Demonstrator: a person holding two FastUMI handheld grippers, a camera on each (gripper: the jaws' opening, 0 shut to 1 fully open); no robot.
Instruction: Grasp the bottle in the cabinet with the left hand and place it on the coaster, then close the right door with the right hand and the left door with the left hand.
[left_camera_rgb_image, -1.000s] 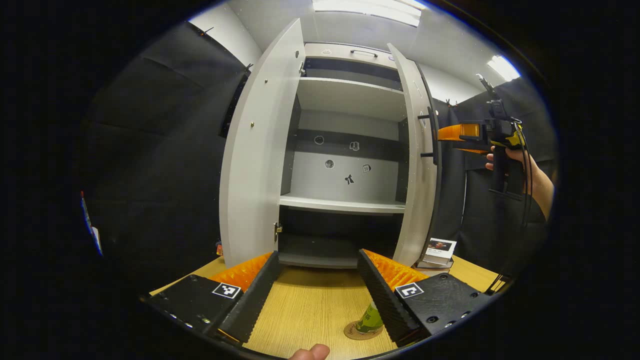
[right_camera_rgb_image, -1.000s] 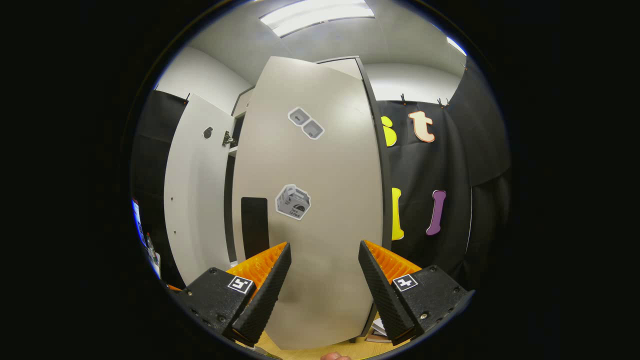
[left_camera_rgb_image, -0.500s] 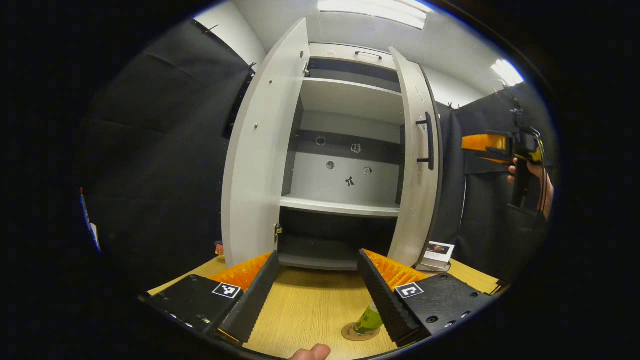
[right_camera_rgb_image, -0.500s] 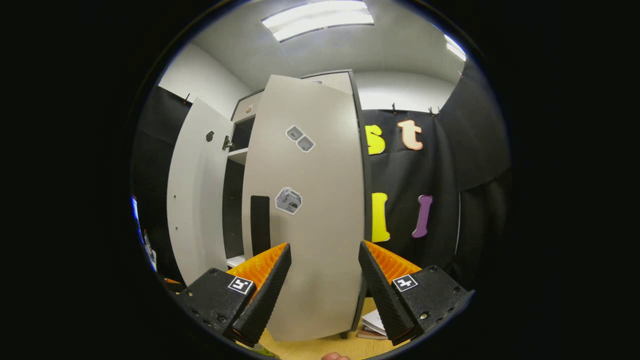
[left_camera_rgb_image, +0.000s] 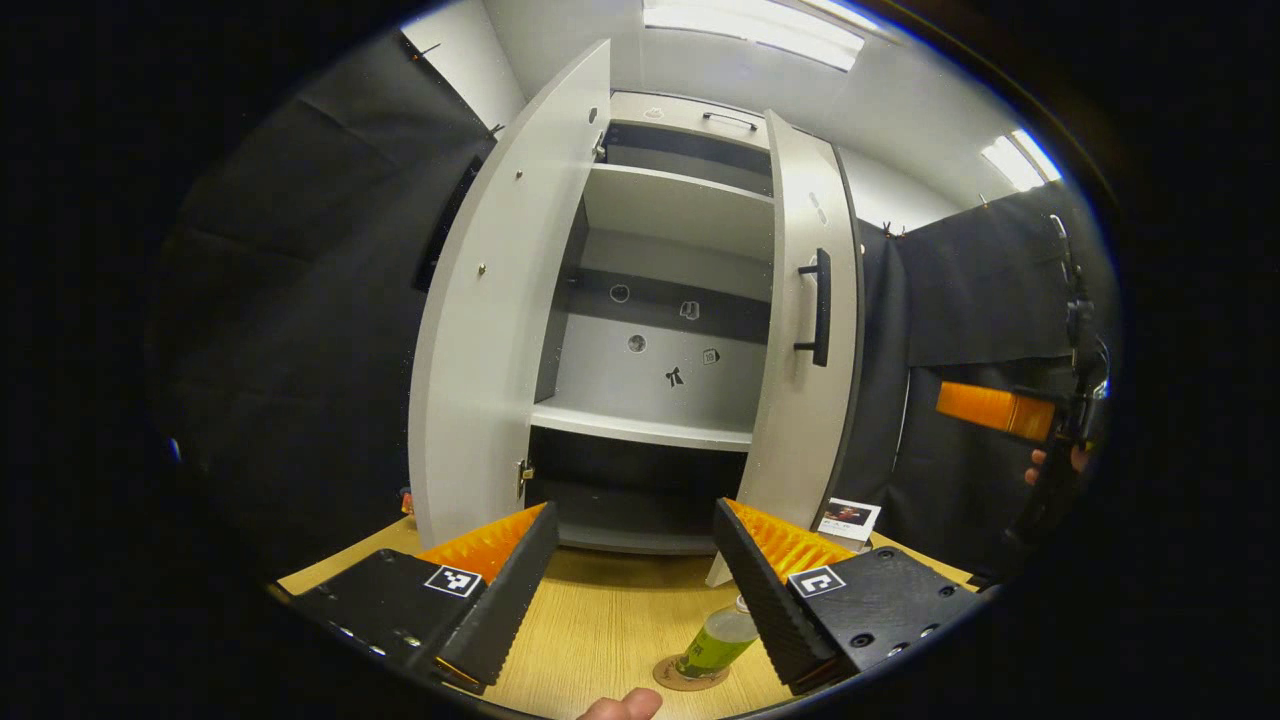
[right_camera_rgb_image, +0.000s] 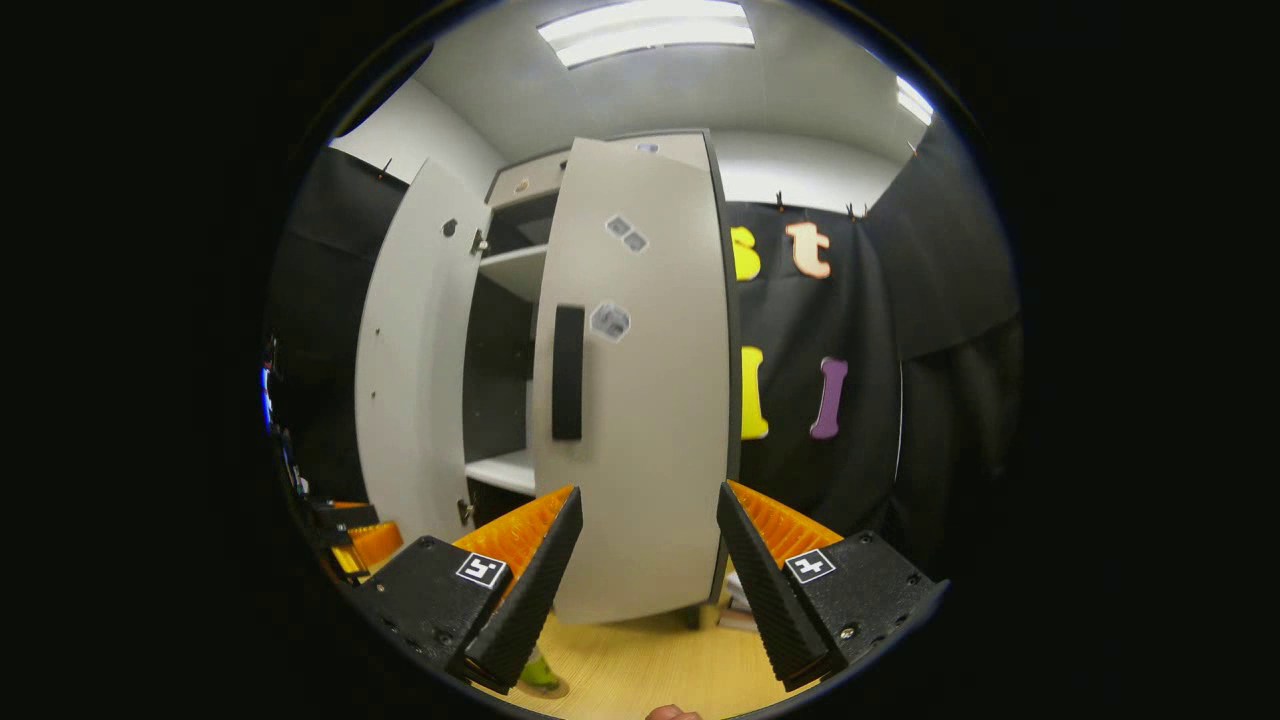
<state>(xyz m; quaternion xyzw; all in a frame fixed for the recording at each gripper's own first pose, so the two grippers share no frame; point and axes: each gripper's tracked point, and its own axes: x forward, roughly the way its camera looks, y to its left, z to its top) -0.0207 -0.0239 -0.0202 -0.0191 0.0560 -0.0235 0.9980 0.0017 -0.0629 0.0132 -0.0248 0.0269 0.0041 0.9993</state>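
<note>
A green bottle (left_camera_rgb_image: 716, 645) stands on a round brown coaster (left_camera_rgb_image: 682, 677) on the wooden table, just beside the right finger of my open left gripper (left_camera_rgb_image: 632, 590), which holds nothing. Ahead stands the grey cabinet: its left door (left_camera_rgb_image: 495, 310) is wide open, its right door (left_camera_rgb_image: 808, 340) with a black handle (left_camera_rgb_image: 820, 305) is partly swung in. In the right gripper view the right door (right_camera_rgb_image: 640, 390) and its handle (right_camera_rgb_image: 568, 372) face my open right gripper (right_camera_rgb_image: 648, 590), which is a little back from the door. The bottle's base (right_camera_rgb_image: 538, 672) peeks by its left finger.
The cabinet shelves (left_camera_rgb_image: 645, 428) hold nothing I can see. A small card stand (left_camera_rgb_image: 845, 520) sits on the wooden table (left_camera_rgb_image: 600, 625) right of the cabinet. A hand (left_camera_rgb_image: 1050, 465) holds the right gripper at the far right. The left gripper's body (right_camera_rgb_image: 350, 535) shows low on the left.
The right door has swung further toward shut. The right gripper has drawn back and lower, away from the door. My left gripper shifted slightly, so the bottle shows more.
</note>
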